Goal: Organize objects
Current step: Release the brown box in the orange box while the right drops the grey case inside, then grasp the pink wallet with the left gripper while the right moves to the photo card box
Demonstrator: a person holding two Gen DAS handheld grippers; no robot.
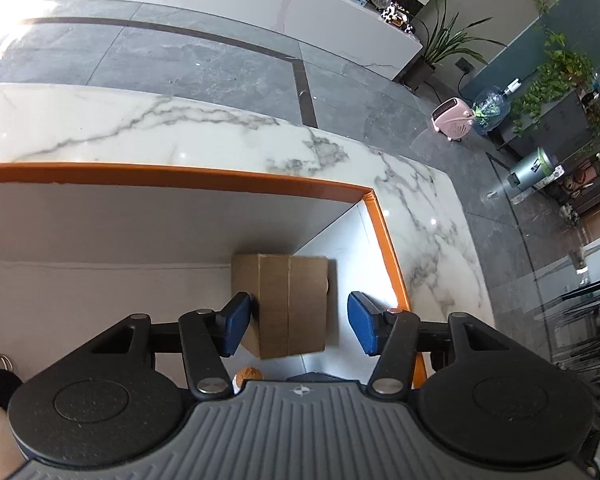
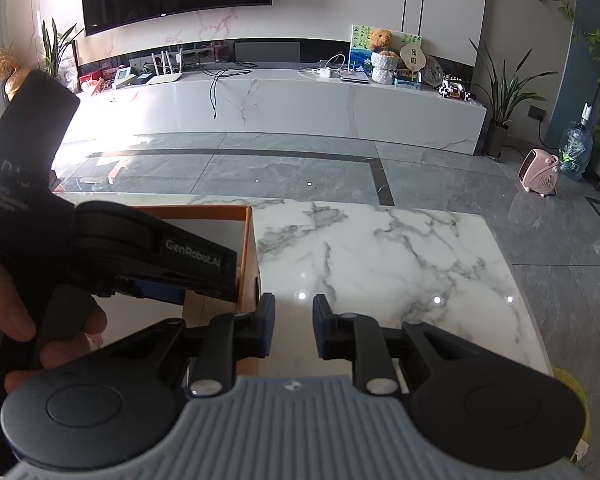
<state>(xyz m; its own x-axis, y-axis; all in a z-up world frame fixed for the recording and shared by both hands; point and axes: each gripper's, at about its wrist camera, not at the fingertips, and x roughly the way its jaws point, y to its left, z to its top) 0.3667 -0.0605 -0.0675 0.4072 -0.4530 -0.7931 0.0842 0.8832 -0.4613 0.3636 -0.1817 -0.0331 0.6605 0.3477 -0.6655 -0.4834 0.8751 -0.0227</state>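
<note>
Inside orange-rimmed box (image 1: pixel 384 232), left gripper (image 1: pixel 296 320) spread around cardboard carton (image 1: pixel 288 300), right gripper (image 2: pixel 293 326) nearly closed, empty, over marble table (image 2: pixel 380 248).

Left gripper (image 1: pixel 298 322): tilted steeply down, jaws apart, blue pads (image 1: pixel 236 322) free of contact on the right side. Right gripper (image 2: pixel 293 326): tilted down, jaws nearly closed, nothing between. Hand (image 2: pixel 24 312): wrapped around the left gripper's handle, fingers curled.

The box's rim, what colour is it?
Orange; the rim shows best in the left wrist view.
</note>
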